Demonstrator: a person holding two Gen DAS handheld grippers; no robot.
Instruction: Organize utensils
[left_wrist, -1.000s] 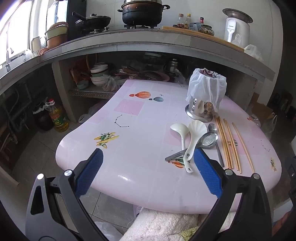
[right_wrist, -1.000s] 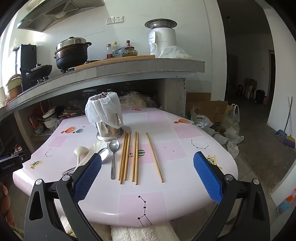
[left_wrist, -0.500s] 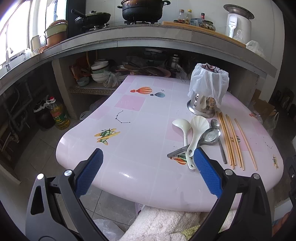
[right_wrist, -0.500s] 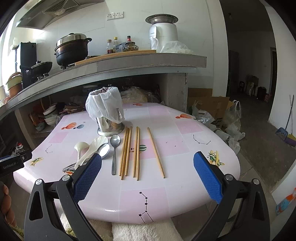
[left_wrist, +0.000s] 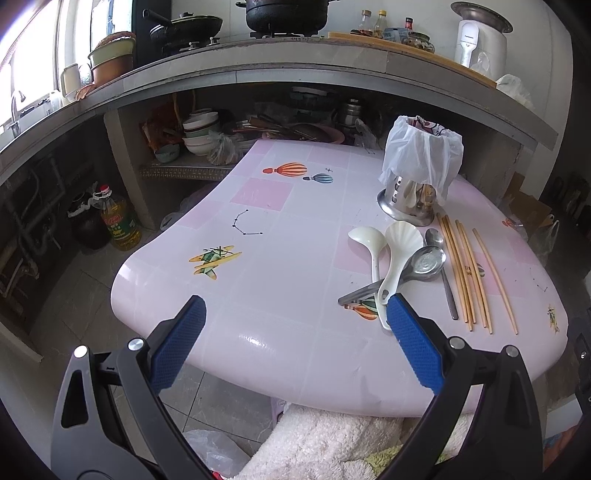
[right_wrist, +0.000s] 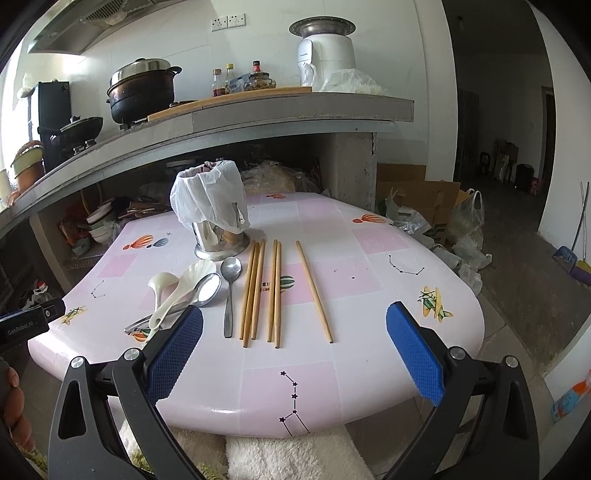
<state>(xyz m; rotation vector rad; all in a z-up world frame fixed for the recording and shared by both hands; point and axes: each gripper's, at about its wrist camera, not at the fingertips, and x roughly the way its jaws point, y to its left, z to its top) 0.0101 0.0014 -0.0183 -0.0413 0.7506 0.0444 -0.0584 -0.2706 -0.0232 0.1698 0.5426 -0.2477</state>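
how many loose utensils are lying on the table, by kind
chopsticks: 6
white plastic spoons: 2
metal spoons: 2
total: 10
A grey metal handle under the white spoons seems to belong to the larger metal spoon. Utensils inside the bag-covered holder are not counted.

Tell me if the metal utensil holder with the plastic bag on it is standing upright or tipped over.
Upright. The utensil holder stands on its round base on the table, plastic bag draped over its top.
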